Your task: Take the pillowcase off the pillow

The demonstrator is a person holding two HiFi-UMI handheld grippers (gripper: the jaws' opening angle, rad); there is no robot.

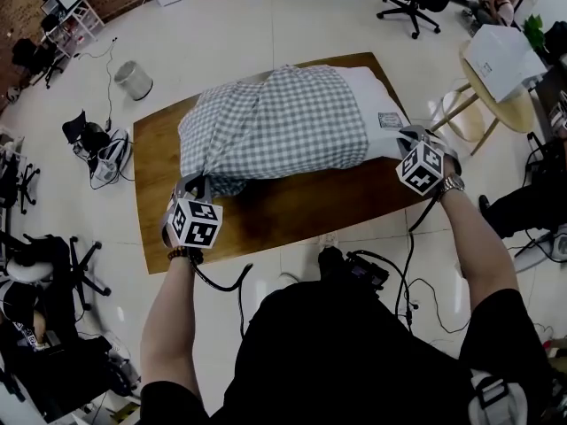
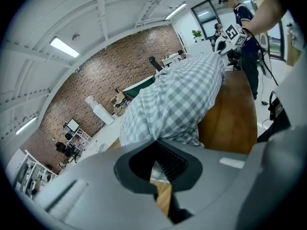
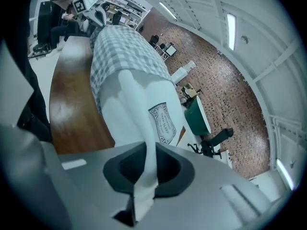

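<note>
A pillow in a grey-and-white checked pillowcase [image 1: 275, 122] lies across the brown wooden table [image 1: 292, 206]. Its bare white end [image 1: 381, 118] sticks out of the case on the right and carries a printed label [image 3: 163, 123]. My left gripper [image 1: 197, 184] is at the case's near-left corner, shut on a bunch of the checked cloth [image 2: 177, 99]. My right gripper [image 1: 409, 137] is at the pillow's near-right corner, shut on a fold of the white pillow [image 3: 144, 176]. In each gripper view the other gripper shows at the pillow's far end.
A white waste bin [image 1: 133, 80] stands on the floor beyond the table's left end. At the right, a round light table [image 1: 500, 109] carries a white bag [image 1: 500, 60]. Office chairs [image 1: 412, 3] stand at the back, and cables and gear [image 1: 102, 153] lie on the left floor.
</note>
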